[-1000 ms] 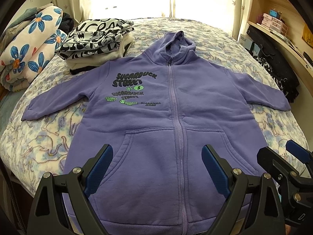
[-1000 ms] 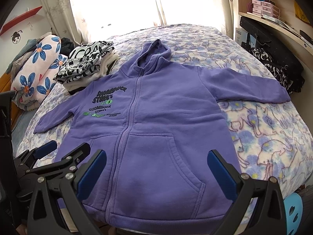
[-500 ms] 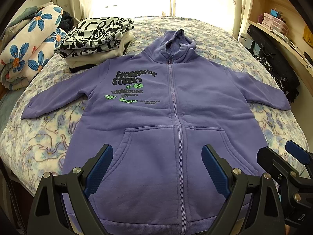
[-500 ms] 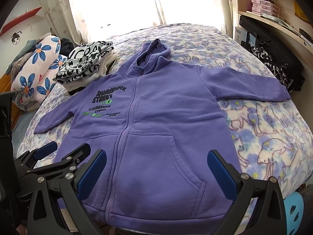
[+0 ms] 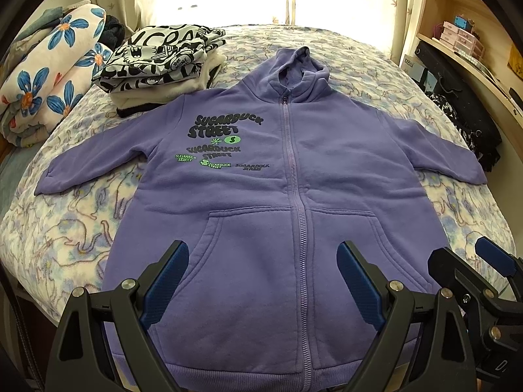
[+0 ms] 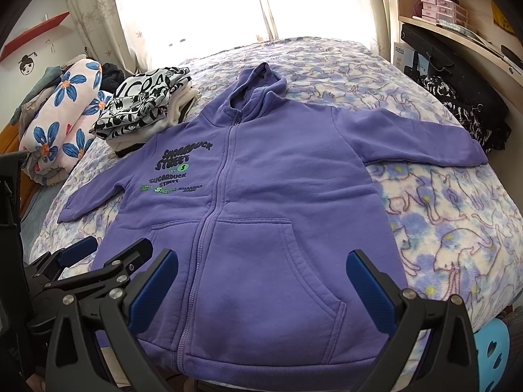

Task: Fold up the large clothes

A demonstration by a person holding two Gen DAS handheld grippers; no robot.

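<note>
Purple zip hoodie (image 5: pixel 294 196): flat, front up, sleeves spread on floral bedspread (image 5: pixel 65 245). Left gripper (image 5: pixel 263 281) and right gripper (image 6: pixel 263 290): jaws spread, empty, hovering unmoved above hem. Folding not begun.

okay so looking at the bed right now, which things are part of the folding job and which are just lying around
Part of the job: purple hoodie, spread flat and zipped; left gripper and right gripper, jaws open above its hem.

Lying about: folded clothes stack; flowered blanket roll; black bag.
</note>
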